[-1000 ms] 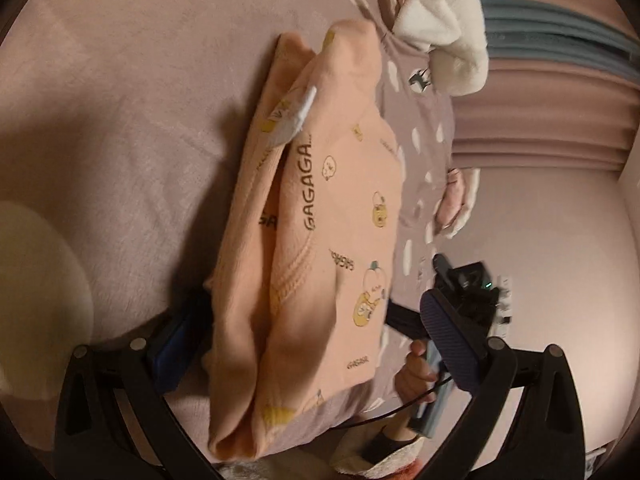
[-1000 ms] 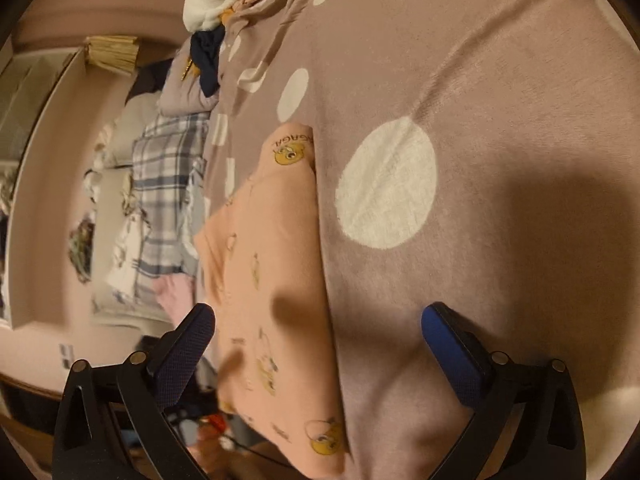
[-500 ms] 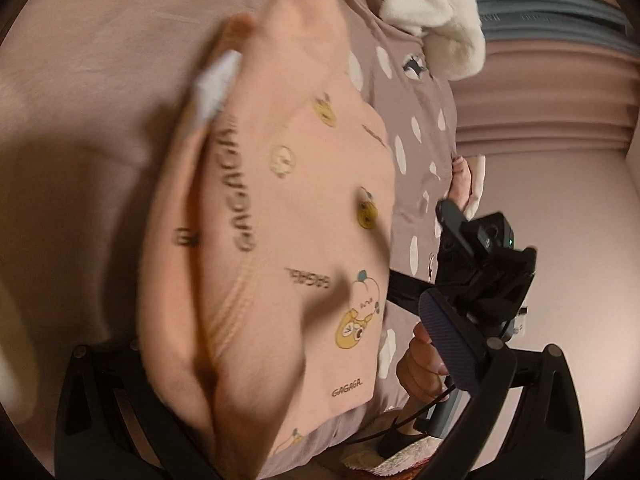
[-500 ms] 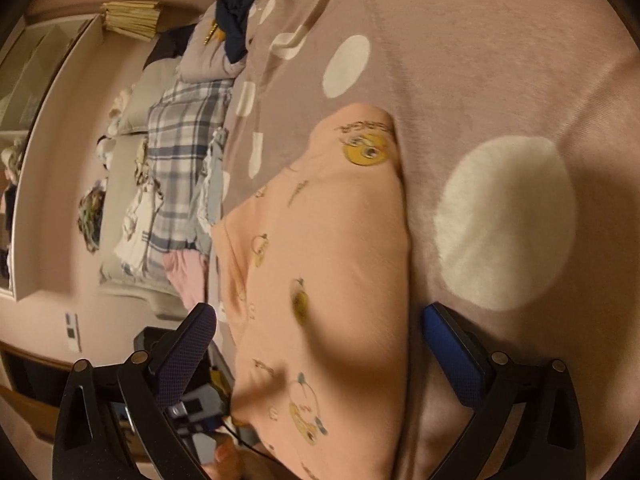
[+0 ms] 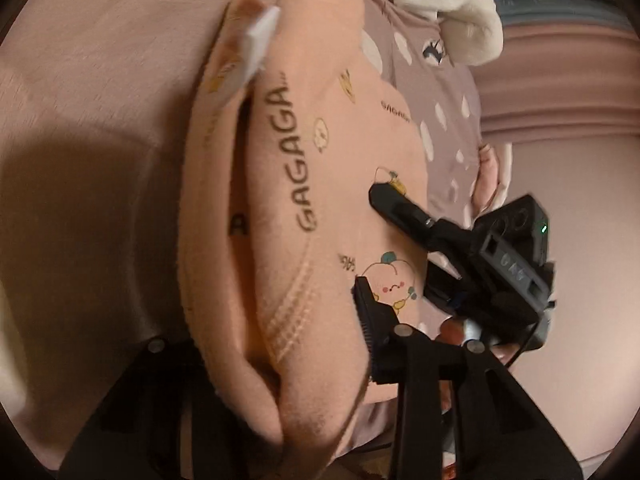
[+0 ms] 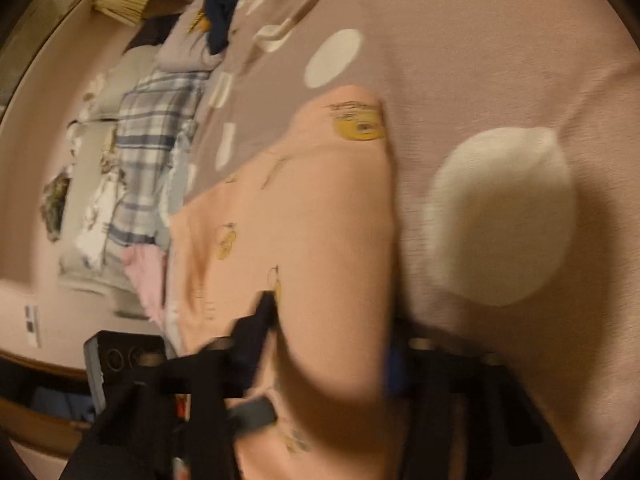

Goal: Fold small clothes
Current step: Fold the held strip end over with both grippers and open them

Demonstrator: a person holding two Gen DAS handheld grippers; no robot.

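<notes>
A folded peach garment (image 5: 320,184) printed with "GAGAGA" and cartoon figures lies on the bed; a white label (image 5: 260,44) sticks out at its far end. My left gripper (image 5: 272,340) is closing on its near end, and the cloth bulges up between the jaws and hides the left finger. In the right wrist view the same garment (image 6: 304,208) is bunched between the closing jaws of my right gripper (image 6: 328,340). One finger (image 5: 400,212) of the right gripper lies on the garment's right side in the left wrist view.
The garment rests on a taupe blanket with white dots (image 6: 480,60) beside a plain pink cover (image 5: 100,80). A white fluffy item (image 5: 448,4) lies at the far end. A plaid cloth (image 6: 156,152), a pink cloth (image 6: 144,276) and dark clothes (image 6: 220,20) lie off the bed's left side.
Both pairs of jaws stood wide around the garment's edges and have now come together on it. The cloth has bunched up and bulges between the fingers.
</notes>
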